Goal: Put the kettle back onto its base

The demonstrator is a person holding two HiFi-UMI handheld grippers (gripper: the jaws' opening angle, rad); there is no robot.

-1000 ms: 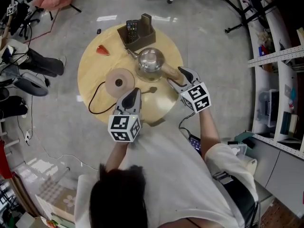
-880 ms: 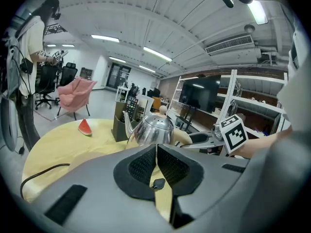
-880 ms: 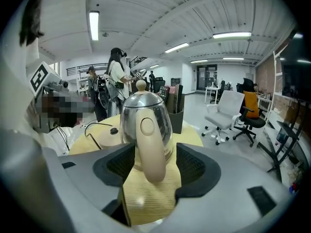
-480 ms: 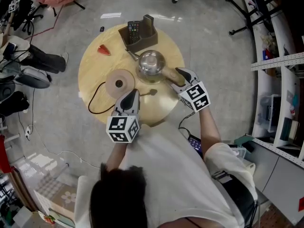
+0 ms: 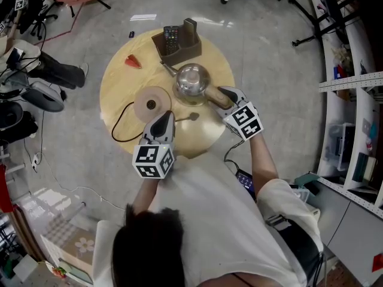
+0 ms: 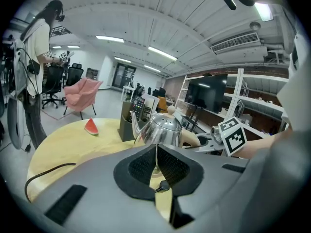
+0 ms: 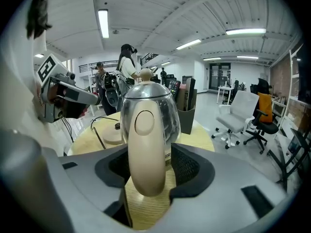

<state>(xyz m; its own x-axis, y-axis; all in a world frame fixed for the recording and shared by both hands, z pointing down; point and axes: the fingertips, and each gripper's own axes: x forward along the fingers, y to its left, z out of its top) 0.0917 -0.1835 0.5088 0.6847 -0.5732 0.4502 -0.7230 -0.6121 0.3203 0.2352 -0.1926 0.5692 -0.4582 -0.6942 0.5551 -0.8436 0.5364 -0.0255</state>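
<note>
A steel kettle (image 5: 191, 79) with a beige handle (image 5: 215, 96) stands on the round wooden table (image 5: 119, 85), to the right of its round base (image 5: 151, 103). My right gripper (image 5: 226, 95) straddles the handle (image 7: 146, 149). Its jaws are closing, and a thin gap still shows at each pad. The kettle body (image 7: 150, 110) fills the right gripper view, with the base (image 7: 112, 135) behind it to the left. My left gripper (image 5: 166, 118) hovers near the table's front edge, shut on nothing, and it points at the kettle (image 6: 163, 130).
A black cord (image 5: 119, 127) runs from the base to the table's near edge. A dark holder with remote controls (image 5: 176, 40) stands behind the kettle, and a watermelon slice (image 5: 133, 61) lies at the back left. Shelves (image 5: 359, 82) line the right side.
My right gripper has slid in along the kettle handle, which now lies between its jaws. The left gripper has barely moved.
</note>
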